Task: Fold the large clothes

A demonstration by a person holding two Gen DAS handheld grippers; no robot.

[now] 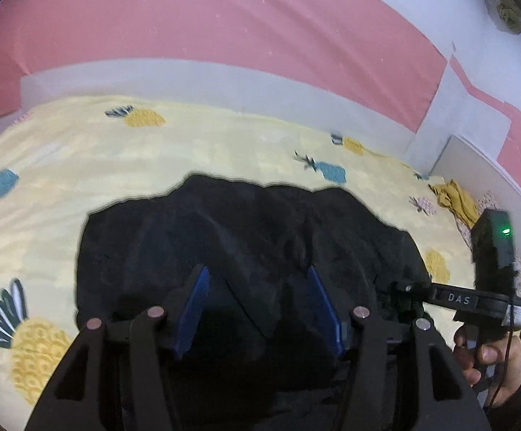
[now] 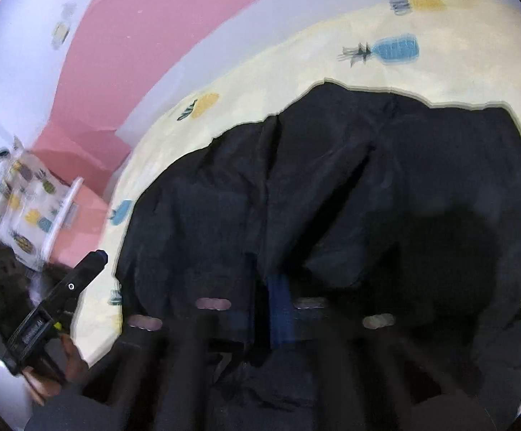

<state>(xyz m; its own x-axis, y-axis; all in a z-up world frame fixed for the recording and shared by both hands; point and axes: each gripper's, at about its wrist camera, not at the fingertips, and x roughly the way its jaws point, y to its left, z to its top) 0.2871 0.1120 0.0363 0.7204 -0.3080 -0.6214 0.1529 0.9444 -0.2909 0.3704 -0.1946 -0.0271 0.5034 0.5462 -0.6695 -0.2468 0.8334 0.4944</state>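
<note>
Black jacket partly folded on bed; left gripper jaws released, right gripper clenched, more folds left.

The garment lies on the bedspread, at six o'clock. A crumpled cloth sits at three o'clock, the wall behind at twelve.

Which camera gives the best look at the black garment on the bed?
The right wrist view: the garment fills it, folds and far edge clear despite some blur. The left wrist view shows it darker, nearly featureless, its near part hidden behind the tongs.
</note>
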